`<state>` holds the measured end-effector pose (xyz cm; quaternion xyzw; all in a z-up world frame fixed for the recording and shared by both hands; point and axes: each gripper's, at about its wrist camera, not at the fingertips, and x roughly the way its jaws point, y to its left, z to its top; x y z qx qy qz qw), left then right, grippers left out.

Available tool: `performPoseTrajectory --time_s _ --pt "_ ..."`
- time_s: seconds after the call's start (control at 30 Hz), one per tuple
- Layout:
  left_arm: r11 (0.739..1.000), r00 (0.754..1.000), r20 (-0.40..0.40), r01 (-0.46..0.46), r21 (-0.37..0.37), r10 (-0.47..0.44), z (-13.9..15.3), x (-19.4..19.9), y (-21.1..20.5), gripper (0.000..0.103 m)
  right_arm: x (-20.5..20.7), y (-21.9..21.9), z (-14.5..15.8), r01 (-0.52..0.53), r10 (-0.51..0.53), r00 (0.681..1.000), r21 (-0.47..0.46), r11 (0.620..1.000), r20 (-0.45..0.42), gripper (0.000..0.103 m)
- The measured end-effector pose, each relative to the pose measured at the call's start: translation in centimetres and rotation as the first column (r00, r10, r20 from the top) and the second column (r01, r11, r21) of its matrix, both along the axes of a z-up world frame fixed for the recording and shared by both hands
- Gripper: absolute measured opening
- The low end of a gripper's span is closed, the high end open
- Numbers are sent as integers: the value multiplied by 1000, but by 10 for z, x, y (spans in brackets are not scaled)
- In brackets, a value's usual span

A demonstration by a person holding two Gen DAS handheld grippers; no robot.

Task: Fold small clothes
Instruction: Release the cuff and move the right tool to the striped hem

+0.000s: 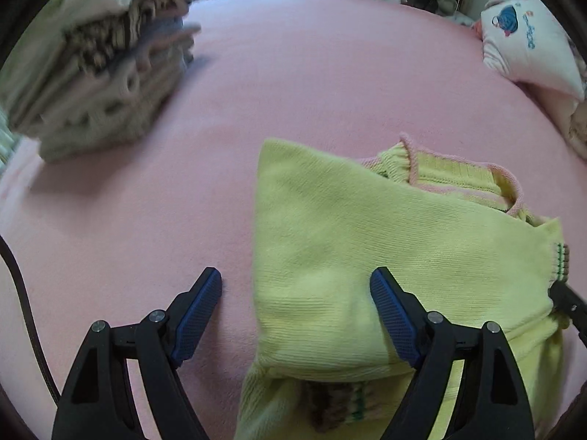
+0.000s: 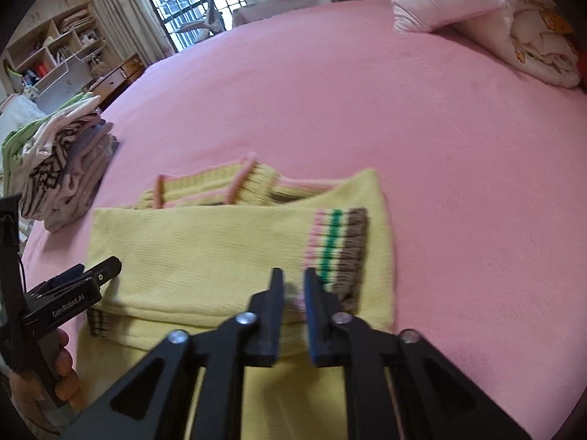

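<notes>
Black tongs fill the bottom of both wrist views. From the left wrist camera, the left tongs (image 1: 295, 286) stand wide apart with nothing pressed between their blue pads: one pad hangs over the bare pink bed sheet (image 1: 312, 73), the other over the yellow sweater (image 1: 330, 256), whose folded left edge runs between the two fingers. From the right wrist camera, the right tongs (image 2: 293, 282) are drawn close together over the sweater's (image 2: 205, 249) near part, beside the striped cuff (image 2: 337, 253) of pink, green and brown; motion blur hides whether any fabric is pinched between them.

The sweater lies on the bed, partly folded, with a sleeve laid across the body and the pink-trimmed collar (image 2: 234, 183) at its far edge. A stack of folded clothes (image 2: 62, 168) sits on the sheet to the left, well apart from the sweater. White pillows (image 2: 451, 3) with cartoon prints rest at the far right. At the left edge of the right wrist view, a hand (image 2: 44, 381) holds the handle of the left tongs.
</notes>
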<state>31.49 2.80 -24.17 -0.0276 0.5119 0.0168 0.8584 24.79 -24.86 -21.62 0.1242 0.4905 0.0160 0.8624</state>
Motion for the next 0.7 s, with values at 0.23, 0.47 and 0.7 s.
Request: performPoseTrajectory --time_s 0.23,0.47,0.7 --pt "1000 1000 21 6 -16 -6 7 -6 8 87 -9 -14 2 23 -24 1000 67 997 4 0" --pt "997 993 111 45 -69 -37 54 -48 21 87 -41 -12 41 6 -9 998 49 999 60 3" --pt "990 974 224 48 -134 -17 105 -120 50 87 -99 -7 82 12 -20 992 65 998 122 3"
